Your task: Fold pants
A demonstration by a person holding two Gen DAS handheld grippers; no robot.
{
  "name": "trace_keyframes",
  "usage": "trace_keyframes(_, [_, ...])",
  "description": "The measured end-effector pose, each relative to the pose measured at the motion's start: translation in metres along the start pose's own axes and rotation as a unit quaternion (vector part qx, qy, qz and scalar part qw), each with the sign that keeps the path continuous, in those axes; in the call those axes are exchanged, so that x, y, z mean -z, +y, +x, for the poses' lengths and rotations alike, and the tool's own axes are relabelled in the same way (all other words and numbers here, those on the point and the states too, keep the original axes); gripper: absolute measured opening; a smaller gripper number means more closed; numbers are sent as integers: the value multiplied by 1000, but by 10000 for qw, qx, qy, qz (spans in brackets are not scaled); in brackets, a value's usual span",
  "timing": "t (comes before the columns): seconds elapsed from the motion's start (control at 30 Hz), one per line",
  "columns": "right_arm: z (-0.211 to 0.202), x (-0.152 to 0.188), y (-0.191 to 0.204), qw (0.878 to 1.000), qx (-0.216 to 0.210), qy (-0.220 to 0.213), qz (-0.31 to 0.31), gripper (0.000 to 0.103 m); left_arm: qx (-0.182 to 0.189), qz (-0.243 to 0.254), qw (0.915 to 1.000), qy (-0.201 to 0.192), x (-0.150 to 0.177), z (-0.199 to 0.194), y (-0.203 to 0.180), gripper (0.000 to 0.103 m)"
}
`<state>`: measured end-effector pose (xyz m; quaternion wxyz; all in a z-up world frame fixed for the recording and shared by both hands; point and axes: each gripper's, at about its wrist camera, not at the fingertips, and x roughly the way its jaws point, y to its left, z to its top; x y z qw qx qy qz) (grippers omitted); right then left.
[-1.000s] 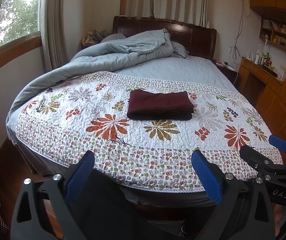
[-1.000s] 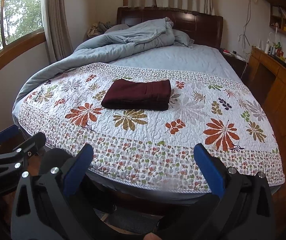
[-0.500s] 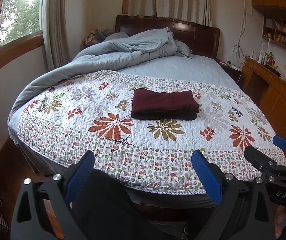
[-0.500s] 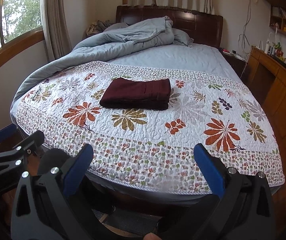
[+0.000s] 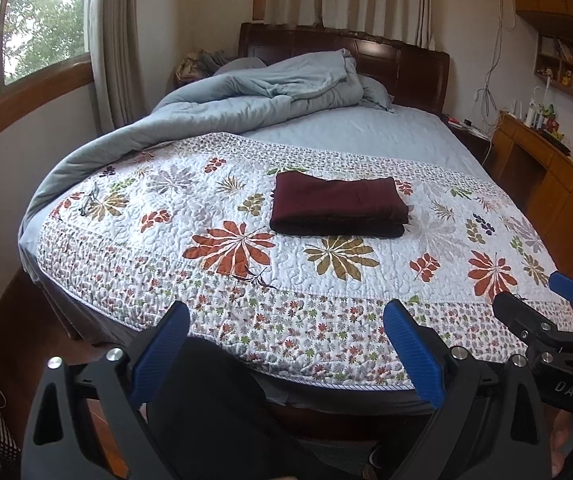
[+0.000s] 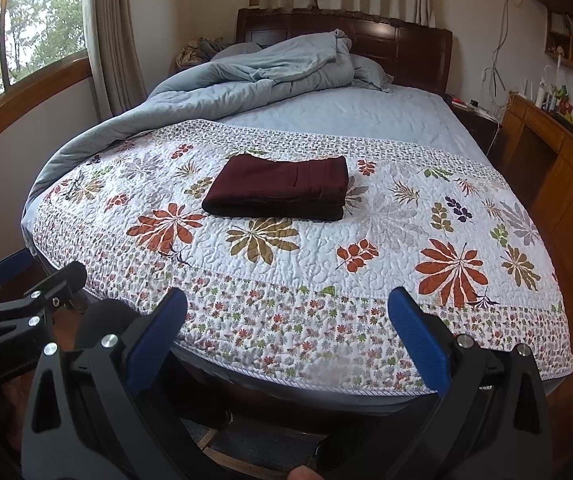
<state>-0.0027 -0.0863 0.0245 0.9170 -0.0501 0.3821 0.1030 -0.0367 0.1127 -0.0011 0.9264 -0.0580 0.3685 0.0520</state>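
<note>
The pants (image 5: 338, 209) are sitting folded into a neat dark red rectangle on the flowery quilt (image 5: 246, 280), roughly mid-bed, at about 12 o'clock from both cameras. Nothing is touching them. The left hand-held gripper (image 5: 286, 348) is hanging off the foot of the bed (image 5: 366, 128) with its blue fingers (image 5: 160, 350) spread wide, gripping nothing. The right hand-held gripper (image 6: 290, 340) is doing the same thing, released and empty, well apart from the pants. In the right view the left one is poking in at 9 o'clock. A rumpled grey-blue duvet (image 6: 246, 80) is bunching up near the headboard (image 6: 406, 48) at 11 o'clock.
</note>
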Motion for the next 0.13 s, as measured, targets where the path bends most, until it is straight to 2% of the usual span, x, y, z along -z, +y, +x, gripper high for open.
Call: trace_keyframes(0.13, [-5,0,-1,10000,-3,-39,10,100,2,22,10000,-36,0,-4,-1,98])
